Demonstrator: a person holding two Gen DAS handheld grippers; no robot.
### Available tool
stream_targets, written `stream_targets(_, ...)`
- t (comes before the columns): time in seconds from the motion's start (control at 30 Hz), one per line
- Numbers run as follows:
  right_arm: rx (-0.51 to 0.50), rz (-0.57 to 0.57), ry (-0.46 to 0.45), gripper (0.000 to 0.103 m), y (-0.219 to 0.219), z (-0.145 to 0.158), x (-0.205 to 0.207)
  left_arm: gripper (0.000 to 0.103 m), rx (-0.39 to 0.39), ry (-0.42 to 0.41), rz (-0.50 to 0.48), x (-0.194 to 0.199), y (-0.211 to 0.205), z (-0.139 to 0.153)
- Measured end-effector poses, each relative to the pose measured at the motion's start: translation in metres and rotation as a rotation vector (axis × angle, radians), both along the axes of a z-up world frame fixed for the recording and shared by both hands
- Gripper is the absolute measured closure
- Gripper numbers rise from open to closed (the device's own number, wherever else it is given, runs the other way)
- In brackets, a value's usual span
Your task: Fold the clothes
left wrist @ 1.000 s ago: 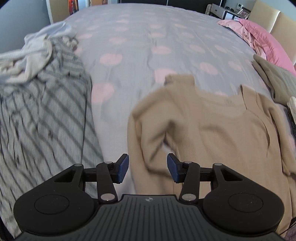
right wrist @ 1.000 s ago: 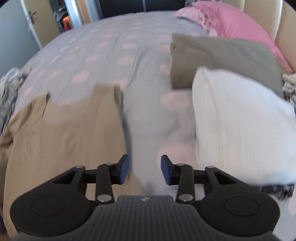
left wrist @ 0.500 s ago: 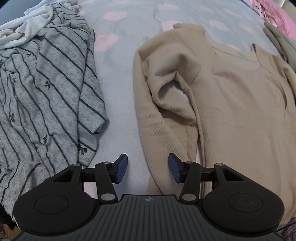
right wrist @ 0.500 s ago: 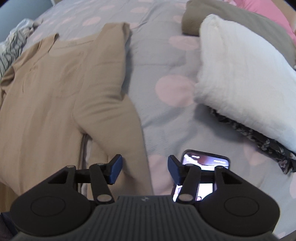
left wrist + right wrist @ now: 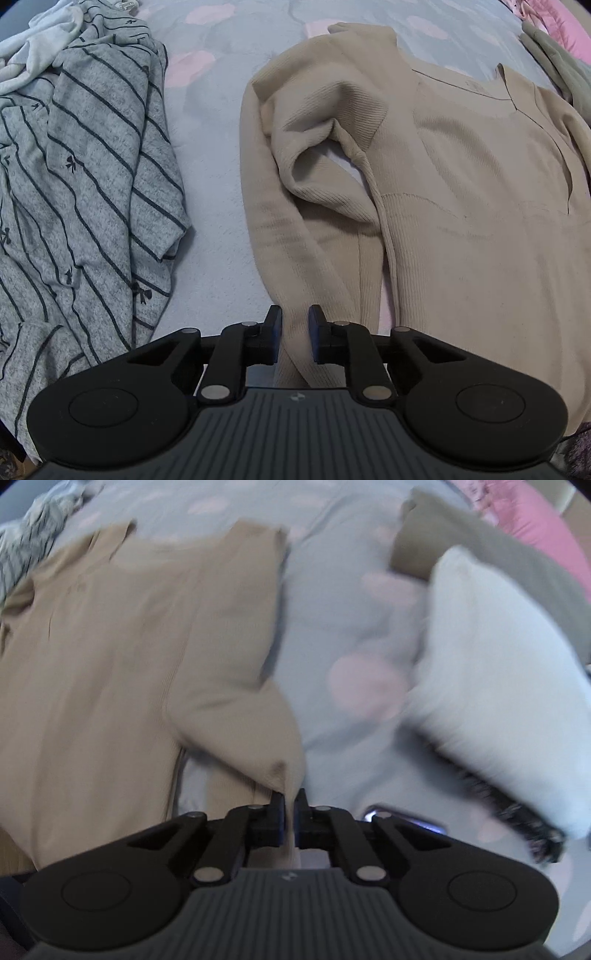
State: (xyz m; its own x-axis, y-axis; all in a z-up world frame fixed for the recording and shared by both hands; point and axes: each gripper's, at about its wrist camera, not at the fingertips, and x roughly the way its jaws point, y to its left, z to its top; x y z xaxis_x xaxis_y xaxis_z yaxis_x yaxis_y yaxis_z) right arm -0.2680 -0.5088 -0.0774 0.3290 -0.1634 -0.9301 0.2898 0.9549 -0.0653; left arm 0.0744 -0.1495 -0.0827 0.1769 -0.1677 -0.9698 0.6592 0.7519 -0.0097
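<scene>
Nearest, the left tool (image 5: 294, 334) is clamped on the beige ribbed sweater's (image 5: 480, 206) left sleeve, and the right tool (image 5: 291, 814) pinches its right sleeve end. The soft, light, limp knit lies flat on the dotted bed (image 5: 218, 192); cuffs and hem look like the best holds.

Bed (image 5: 218, 229) w/ grey cover, pink blotches. Lying on it: beige sweater (image 5: 480, 206) spread flat, front up, sleeves doubled back along its sides; grey striped top (image 5: 85, 177) crumpled well to its left, w/ a white garment (image 5: 33, 62) bunched at its far end. Right of the sweater: white pillow (image 5: 498, 672), olive pillow (image 5: 480, 550) behind it, pink bedding (image 5: 535, 524) furthest back (view blurred). Phone (image 5: 402, 814) w/ lit screen lies near the white pillow, partly hidden.
</scene>
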Motion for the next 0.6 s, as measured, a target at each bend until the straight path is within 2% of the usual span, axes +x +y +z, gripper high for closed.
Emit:
stream_targets(0.23,-0.135,-0.127,-0.06,0.098,-0.039,0.077,-0.008,0.09,0.013,0.005,0.001,0.0,-0.005,-0.001)
stream_targets(0.33,-0.211,-0.156,-0.041,0.098,-0.058,0.095,-0.005,0.09,0.015,0.005,0.001,-0.002,-0.013,-0.004)
stream_targets(0.4,-0.237,-0.177,-0.009,0.098,-0.072,0.095,-0.001,0.09,0.011,0.006,0.003,-0.002,-0.013,-0.005)
stream_targets(0.5,-0.257,-0.212,0.064,0.097,-0.09,0.077,0.007,0.09,0.005,0.008,0.007,-0.003,-0.014,-0.006)
stream_targets(0.6,-0.333,-0.237,0.14,0.093,-0.1,0.055,0.011,0.09,0.002,0.008,0.01,-0.004,-0.012,-0.006)
